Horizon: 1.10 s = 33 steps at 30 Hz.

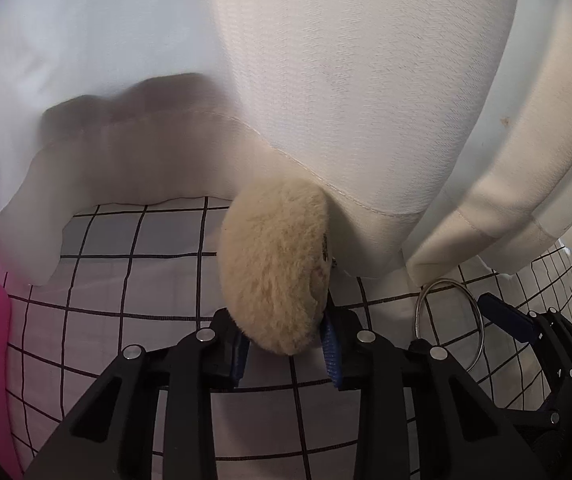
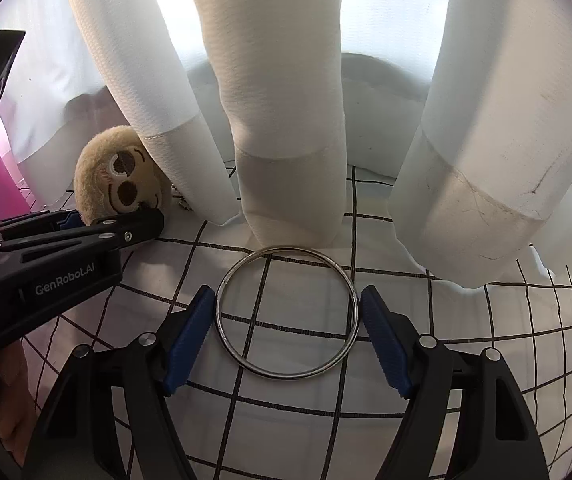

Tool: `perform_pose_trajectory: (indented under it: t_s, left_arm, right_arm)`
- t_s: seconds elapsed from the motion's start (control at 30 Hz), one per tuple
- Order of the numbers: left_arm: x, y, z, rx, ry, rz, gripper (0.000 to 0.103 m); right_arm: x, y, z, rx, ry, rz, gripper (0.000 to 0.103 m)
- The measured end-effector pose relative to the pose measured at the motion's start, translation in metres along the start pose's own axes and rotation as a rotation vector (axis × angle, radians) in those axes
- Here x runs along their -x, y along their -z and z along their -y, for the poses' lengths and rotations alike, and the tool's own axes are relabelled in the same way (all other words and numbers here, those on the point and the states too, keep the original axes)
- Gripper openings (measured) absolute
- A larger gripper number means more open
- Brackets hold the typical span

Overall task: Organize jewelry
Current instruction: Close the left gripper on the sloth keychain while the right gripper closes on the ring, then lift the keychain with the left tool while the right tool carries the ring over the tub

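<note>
My left tongs (image 1: 286, 350) pinch the tan plush sloth charm (image 1: 276, 268); my right tongs (image 2: 286, 330) gape wide around the thin silver metal bangle (image 2: 287, 312), flat on the grid-checked cloth (image 2: 485, 340) by the curtain hem (image 2: 289, 196). Squeezed sideways, the bangle may skid away.

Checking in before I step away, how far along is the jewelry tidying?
Nothing looks put away yet. The left tool is shut on the plush. The right tool is open around the bangle, which lies on the checked cloth. Gripping and storing it remain.

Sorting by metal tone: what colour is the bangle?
Silver, the bangle shows best in the right wrist view.
</note>
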<state>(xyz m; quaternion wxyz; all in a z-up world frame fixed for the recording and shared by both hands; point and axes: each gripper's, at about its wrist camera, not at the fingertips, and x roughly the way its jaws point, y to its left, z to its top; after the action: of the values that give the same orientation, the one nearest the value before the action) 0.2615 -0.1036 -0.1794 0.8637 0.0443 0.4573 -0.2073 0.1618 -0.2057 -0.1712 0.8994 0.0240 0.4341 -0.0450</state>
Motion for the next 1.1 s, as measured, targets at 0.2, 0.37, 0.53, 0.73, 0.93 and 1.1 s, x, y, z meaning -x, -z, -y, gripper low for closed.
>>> perform_pose_trajectory:
  t_s: [0.2, 0.37, 0.53, 0.73, 0.93, 1.1]
  left_arm:
    - [0.021, 0.016, -0.018, 0.038, 0.002, 0.015, 0.030]
    - [0.039, 0.025, -0.022, 0.037, -0.002, 0.031, 0.030]
    - [0.059, 0.033, -0.021, 0.051, 0.002, 0.042, 0.030]
    - [0.082, 0.048, 0.000, 0.045, -0.010, 0.075, 0.030]
    - [0.119, 0.063, -0.001, 0.049, -0.023, 0.112, 0.030]
    - [0.152, 0.063, -0.003, 0.063, -0.037, 0.143, 0.030]
  right_arm:
    - [0.008, 0.006, 0.010, -0.021, -0.009, 0.008, 0.072]
    - [0.020, 0.016, 0.003, 0.012, -0.002, 0.016, 0.072]
    - [0.037, 0.024, -0.006, 0.013, -0.012, 0.036, 0.072]
    - [0.068, 0.025, -0.013, 0.012, -0.024, 0.079, 0.072]
    - [0.108, 0.014, -0.026, 0.030, -0.042, 0.123, 0.072]
    - [0.127, 0.007, -0.026, 0.066, -0.064, 0.159, 0.072]
